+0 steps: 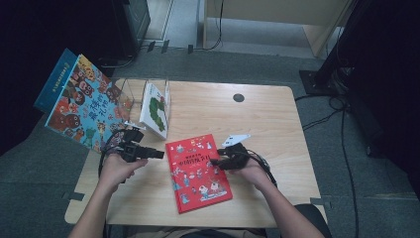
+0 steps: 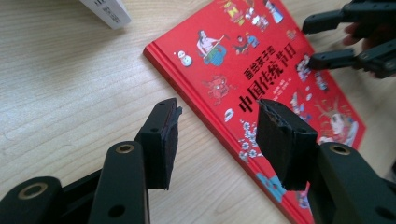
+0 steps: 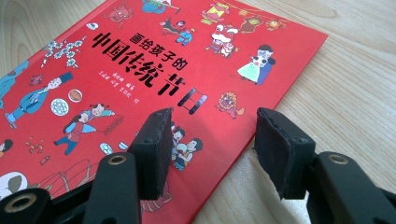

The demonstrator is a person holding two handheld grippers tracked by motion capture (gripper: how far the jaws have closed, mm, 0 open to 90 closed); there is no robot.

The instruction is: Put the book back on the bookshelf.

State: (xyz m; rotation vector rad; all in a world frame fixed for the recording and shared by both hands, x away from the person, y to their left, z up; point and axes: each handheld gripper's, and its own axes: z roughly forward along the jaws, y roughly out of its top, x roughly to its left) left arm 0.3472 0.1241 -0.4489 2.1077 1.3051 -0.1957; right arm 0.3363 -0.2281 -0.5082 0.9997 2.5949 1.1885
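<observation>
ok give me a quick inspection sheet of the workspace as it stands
surface: wooden table, bare around the work
job's things: red book lying flat, closed, cover up
clutter: clear stand with a white book upright in it; a colourful book leaning at the table's left edge
grippers: left gripper open astride the red book's edge; right gripper open astride its opposite edge
cables: black cables on the floor at right
surroundings: grey carpet, dark stand

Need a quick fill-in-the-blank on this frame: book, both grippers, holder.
The flat hardcover picture book between both grippers has a ___ cover.
The right gripper straddles the book's ___ with jaws open.
The left gripper is ___, holding nothing.
The clear acrylic book holder holds a ___ book.

Missing: red; edge; open; white
</observation>
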